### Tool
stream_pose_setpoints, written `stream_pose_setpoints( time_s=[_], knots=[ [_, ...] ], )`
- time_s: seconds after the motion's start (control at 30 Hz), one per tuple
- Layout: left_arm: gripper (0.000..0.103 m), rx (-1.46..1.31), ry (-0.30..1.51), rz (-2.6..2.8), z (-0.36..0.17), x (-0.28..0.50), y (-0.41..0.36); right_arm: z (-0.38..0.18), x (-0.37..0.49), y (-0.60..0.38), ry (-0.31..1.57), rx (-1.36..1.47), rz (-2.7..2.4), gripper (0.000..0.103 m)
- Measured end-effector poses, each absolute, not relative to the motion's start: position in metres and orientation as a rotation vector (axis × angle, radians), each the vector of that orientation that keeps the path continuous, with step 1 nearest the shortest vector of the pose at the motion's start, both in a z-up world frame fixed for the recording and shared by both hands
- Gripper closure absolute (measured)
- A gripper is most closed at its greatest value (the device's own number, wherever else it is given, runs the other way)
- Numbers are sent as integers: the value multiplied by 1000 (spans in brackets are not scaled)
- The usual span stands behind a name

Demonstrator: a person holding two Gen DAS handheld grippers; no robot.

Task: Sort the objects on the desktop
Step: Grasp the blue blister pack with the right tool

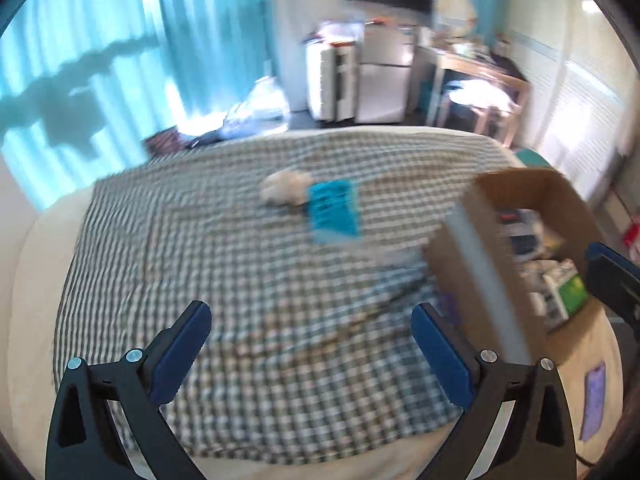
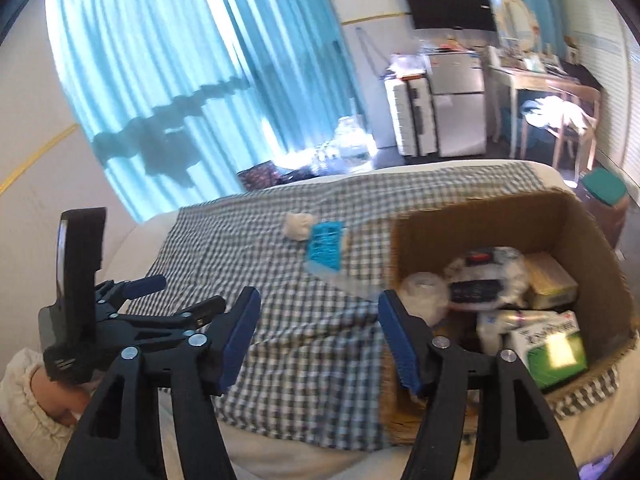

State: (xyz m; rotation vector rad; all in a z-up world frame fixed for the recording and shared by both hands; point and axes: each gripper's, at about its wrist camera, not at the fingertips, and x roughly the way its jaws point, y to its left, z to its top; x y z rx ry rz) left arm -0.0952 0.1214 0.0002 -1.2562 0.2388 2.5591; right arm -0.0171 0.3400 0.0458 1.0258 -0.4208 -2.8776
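Left wrist view: the left gripper (image 1: 310, 350) hangs spread and empty over the checked cloth (image 1: 224, 264); a blue printed packet (image 1: 334, 212) and pale crumpled wad (image 1: 286, 192) lie beyond.

Right wrist view: the right gripper (image 2: 318, 332), parted and empty, faces the brown cardboard box (image 2: 472, 222). Approach the packet slowly, straddle it, then close.

left wrist: we're looking down across the checked cloth (image 1: 248, 264), box (image 1: 516, 200) at right
right wrist: closer to the box (image 2: 500, 216)
shared: cloth, box, curtains (image 2: 180, 80)
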Motion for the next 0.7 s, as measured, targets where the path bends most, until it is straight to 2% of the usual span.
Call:
stream_pose_setpoints(
  time_s=[0.33,0.47,0.6,0.7],
  knots=[
    [0,-1473,117,2644,-63,-134,46,-11,-99,257,-79,1175,-2819,37],
    [0,-1542,105,2638,-91,-152,32,-37,-137,258,-98,1228,-2854,37],
    [0,-1591,82,2627,-118,-170,26,-63,-186,278,-250,1299,-2918,37],
    [0,-1618,54,2626,-134,-189,26,-86,-226,286,-263,1390,-2963,37]
  ],
)
